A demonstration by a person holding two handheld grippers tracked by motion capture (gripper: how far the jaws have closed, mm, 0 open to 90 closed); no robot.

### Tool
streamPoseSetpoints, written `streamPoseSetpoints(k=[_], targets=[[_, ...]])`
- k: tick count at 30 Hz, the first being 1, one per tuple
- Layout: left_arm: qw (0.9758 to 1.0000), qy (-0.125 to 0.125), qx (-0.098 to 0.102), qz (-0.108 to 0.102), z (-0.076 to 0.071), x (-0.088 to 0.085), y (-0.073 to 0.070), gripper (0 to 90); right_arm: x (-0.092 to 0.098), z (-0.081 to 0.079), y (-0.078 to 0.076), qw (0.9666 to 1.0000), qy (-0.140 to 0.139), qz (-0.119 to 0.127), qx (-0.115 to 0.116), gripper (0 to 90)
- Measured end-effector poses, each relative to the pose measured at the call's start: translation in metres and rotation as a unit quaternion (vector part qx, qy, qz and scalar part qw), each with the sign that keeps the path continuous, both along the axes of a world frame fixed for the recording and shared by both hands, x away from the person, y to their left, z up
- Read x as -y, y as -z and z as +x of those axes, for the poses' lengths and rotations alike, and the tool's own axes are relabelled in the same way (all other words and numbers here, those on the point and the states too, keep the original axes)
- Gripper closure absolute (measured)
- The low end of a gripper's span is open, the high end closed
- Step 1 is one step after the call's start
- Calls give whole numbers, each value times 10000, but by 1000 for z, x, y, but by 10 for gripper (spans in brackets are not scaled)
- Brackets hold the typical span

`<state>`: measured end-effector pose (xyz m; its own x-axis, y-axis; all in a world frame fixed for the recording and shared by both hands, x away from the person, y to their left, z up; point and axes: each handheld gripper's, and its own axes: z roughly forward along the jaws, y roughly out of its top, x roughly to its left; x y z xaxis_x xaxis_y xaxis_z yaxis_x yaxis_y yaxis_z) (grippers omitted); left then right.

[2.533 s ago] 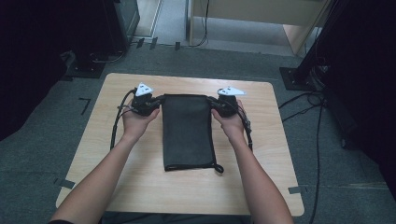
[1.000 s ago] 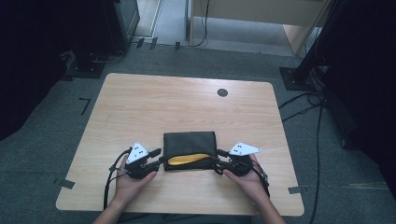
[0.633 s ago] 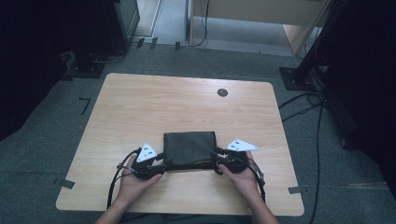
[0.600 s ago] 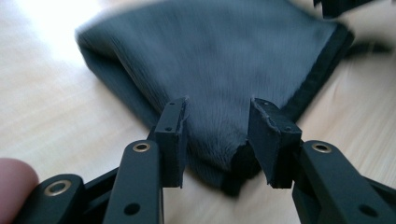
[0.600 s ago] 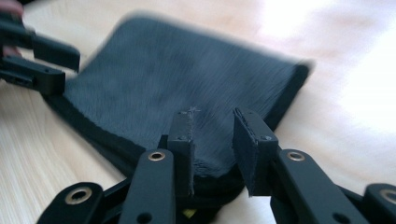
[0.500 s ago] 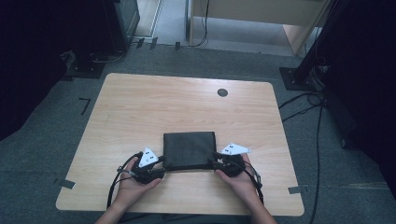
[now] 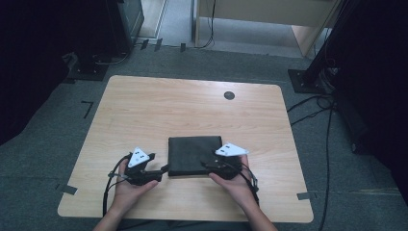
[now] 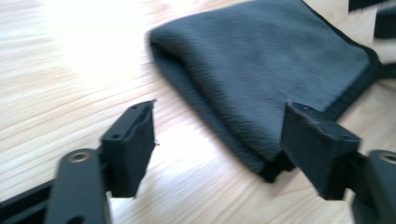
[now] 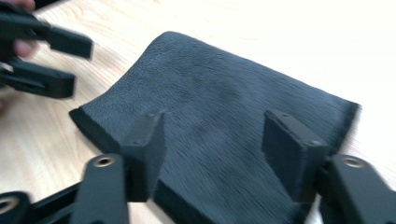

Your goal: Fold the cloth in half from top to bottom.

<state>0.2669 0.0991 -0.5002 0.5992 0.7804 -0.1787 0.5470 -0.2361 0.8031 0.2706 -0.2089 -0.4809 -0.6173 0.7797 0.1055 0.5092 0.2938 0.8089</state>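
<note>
A dark grey fleece pouch (image 7: 195, 155) lies folded in half on the wooden table (image 7: 192, 110), near the front edge. My left gripper (image 7: 162, 169) sits just off the pouch's near left corner. Its jaws have just been opening and stand apart, and the pouch (image 8: 271, 70) corner lies loose by the right pad (image 8: 317, 144). My right gripper (image 7: 206, 165) rests at the pouch's near right corner. It too has just been opening, with the cloth (image 9: 224, 93) lying beneath the spread pads (image 9: 147, 149), unpinched. The left gripper's jaws (image 9: 42, 60) appear beyond the cloth.
A small dark round cap (image 7: 229, 95) sits in the tabletop at the back right. Black stands and cables (image 7: 317, 103) crowd the floor to the right, and dark equipment (image 7: 91, 62) stands at the back left. Tape marks (image 7: 69, 189) lie by the table's front corners.
The long flat pouch was folded toward the front edge, its yellow lining briefly showing. Both grippers, shut on its near edge before, now stand open, and the left hand has drawn slightly left.
</note>
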Motion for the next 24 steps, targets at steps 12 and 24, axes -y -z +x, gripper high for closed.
streamPoseSetpoints(k=[12,24], targets=[[9988,-411,-190,208,-9,-48,1,166,-36,13,34,9967,377,-700,-176,349],[9923,-861,-228,865,-8,-73,11,163,-53,52,36,9952,672,-699,-105,362]])
